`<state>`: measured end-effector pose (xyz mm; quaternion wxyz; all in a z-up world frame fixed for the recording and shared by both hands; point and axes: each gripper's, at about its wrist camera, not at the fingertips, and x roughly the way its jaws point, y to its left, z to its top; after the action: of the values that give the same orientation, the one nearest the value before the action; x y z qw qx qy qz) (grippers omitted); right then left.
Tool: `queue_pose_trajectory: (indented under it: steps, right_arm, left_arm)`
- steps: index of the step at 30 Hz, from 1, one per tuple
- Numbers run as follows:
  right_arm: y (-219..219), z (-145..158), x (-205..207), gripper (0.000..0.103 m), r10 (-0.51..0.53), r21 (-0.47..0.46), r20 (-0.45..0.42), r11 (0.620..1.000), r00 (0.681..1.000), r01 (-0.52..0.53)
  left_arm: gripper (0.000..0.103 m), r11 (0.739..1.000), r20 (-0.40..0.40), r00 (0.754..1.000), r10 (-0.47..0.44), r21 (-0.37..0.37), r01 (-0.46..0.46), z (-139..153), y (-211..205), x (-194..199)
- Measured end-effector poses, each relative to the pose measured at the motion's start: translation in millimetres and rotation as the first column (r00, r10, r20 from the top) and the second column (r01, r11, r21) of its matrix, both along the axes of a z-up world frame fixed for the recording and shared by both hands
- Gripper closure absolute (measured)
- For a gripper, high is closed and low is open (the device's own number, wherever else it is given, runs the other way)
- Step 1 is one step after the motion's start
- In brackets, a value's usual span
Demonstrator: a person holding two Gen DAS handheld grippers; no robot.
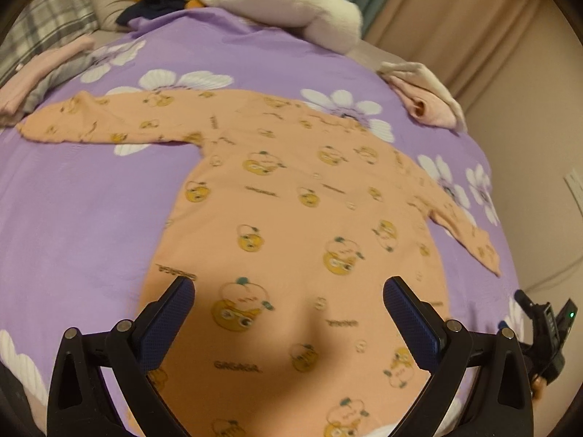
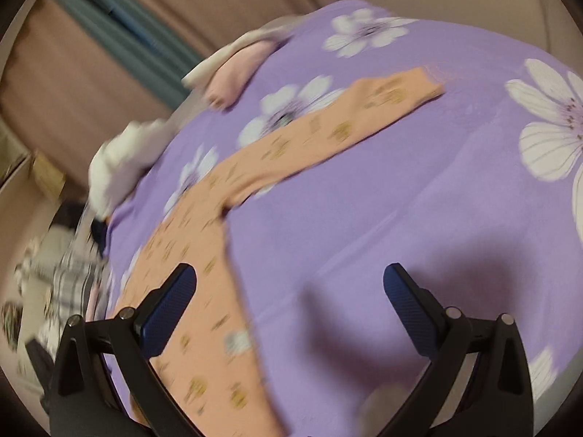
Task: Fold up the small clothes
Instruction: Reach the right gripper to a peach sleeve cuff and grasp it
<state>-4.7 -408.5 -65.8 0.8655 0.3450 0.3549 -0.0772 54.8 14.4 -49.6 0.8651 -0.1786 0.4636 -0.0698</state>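
- Closest to us in the left wrist view is the left gripper (image 1: 288, 291), jaws spread wide with nothing between them, hanging right over the lower body of the peach top (image 1: 291, 225).
- That peach top lies flat and face-up on the purple flowered bedspread (image 1: 73, 200). Its long axis runs from the bottom of the frame up toward the neckline near the middle, with one sleeve (image 1: 105, 120) stretched to the upper left and the other sleeve (image 1: 455, 215) angling off to the right.
- Over in the right wrist view, our right gripper (image 2: 289, 278) is also wide open and empty. The top's side edge sits under the left finger, and the long sleeve (image 2: 328, 127) runs away toward the upper right. It's pretty blurry, so we can't tell how high it hovers.
- We'd guess the sleeves get folded in first, and each gripper is nearer its own side's sleeve.
- No bins or baskets. Just a folded pink and white pile (image 1: 430, 98) at the upper right, more folded stuff (image 1: 32, 83) at the far left, and a white plush (image 1: 284, 3) up top.
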Motion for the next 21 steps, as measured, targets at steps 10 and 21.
queue_pose_trajectory:
  steps: [10, 21]
  right_arm:
    - [-96, -37, 38, 0.007, -0.198, 0.237, 0.026, 0.953, 0.980, 0.186]
    - [-148, -52, 82, 0.048, -0.316, 0.350, 0.065, 0.895, 0.946, 0.275]
  left_arm:
    - [0.001, 0.996, -0.059, 0.995, 0.083, 0.027, -0.081, -16, 18, 17]
    - [0.001, 0.999, -0.089, 0.996, 0.006, 0.049, -0.002, -19, -14, 41]
